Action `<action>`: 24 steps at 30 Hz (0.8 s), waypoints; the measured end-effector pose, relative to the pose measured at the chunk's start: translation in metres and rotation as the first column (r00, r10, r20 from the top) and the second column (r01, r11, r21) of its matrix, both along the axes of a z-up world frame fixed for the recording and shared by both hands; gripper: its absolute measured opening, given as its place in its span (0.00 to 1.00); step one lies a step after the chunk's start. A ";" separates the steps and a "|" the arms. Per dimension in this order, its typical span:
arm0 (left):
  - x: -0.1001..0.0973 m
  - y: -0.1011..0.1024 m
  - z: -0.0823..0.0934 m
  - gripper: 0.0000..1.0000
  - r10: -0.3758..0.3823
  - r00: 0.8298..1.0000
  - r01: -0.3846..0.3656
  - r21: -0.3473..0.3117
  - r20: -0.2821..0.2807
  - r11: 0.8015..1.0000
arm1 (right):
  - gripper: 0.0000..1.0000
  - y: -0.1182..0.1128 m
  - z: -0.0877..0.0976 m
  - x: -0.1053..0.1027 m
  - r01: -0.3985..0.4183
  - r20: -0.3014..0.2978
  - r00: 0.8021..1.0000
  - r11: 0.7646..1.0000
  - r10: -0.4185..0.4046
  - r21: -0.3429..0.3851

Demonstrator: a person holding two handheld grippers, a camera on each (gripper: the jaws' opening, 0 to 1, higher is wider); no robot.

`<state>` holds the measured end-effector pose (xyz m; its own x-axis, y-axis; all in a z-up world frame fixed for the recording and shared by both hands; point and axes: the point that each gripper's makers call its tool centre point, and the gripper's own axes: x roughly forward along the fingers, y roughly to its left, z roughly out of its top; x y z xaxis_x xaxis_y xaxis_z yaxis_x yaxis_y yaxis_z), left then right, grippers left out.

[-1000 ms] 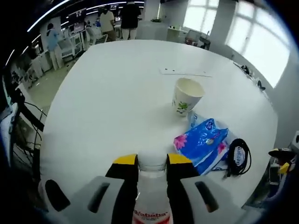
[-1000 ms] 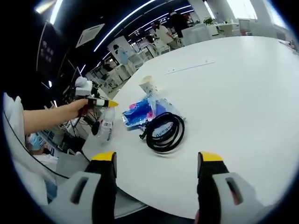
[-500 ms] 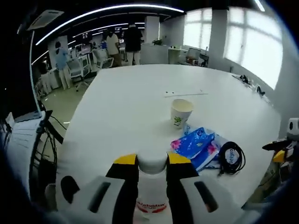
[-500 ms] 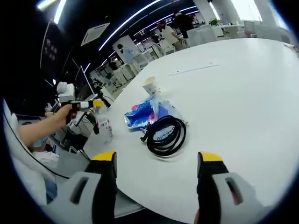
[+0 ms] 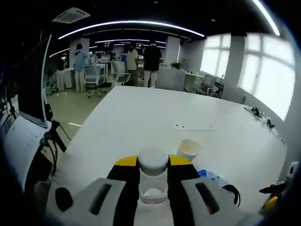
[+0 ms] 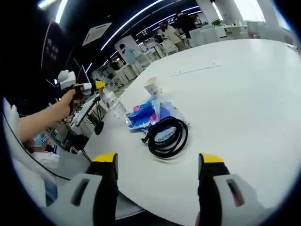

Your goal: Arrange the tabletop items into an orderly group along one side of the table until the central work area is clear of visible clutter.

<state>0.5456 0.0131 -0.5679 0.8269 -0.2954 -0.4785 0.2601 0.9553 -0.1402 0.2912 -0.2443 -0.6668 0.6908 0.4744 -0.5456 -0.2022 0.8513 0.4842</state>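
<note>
My left gripper (image 5: 153, 162) is shut on the neck of a clear water bottle (image 5: 153, 186) with a white cap. In the right gripper view a person's hand holds the left gripper (image 6: 90, 86) above the table's left edge, and the bottle (image 6: 113, 104) hangs tilted beneath it. Just beyond stand a paper cup (image 5: 189, 149) (image 6: 151, 86), a blue tissue pack (image 5: 207, 175) (image 6: 143, 113) and a coiled black cable (image 5: 231, 193) (image 6: 167, 136). My right gripper (image 6: 158, 160) is open over the table's near edge, short of the cable.
The white table (image 6: 244, 94) stretches wide to the right of the group. A thin strip (image 6: 195, 69) (image 5: 194, 127) lies flat further back. People, chairs and desks stand beyond the table's far end (image 5: 136, 59). The right gripper (image 5: 277, 200) shows at the far right of the left gripper view.
The left gripper has risen with the bottle and carried it from beyond the table's edge toward the cup, tilting it. The right gripper has stayed where it was.
</note>
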 end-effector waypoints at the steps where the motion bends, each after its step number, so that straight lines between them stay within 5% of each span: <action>1: 0.007 -0.005 0.005 0.19 0.004 1.000 -0.004 -0.002 0.010 1.000 | 0.68 0.000 0.000 0.000 0.003 0.000 1.000 1.000 -0.003 0.002; 10: 0.054 -0.031 0.021 0.19 0.049 0.998 -0.048 -0.032 0.030 0.998 | 0.66 -0.009 -0.008 -0.009 0.037 -0.019 0.999 0.999 -0.036 0.005; 24: 0.087 -0.053 -0.005 0.19 0.066 0.998 -0.066 0.032 -0.012 0.997 | 0.66 -0.022 -0.011 -0.009 0.102 -0.030 0.994 0.995 -0.101 0.011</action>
<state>0.6329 -0.0397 -0.5732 0.8377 -0.2251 -0.4976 0.1950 0.9743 -0.1125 0.2824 -0.2667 -0.6774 0.7198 0.4096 -0.5605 -0.1007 0.8605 0.4994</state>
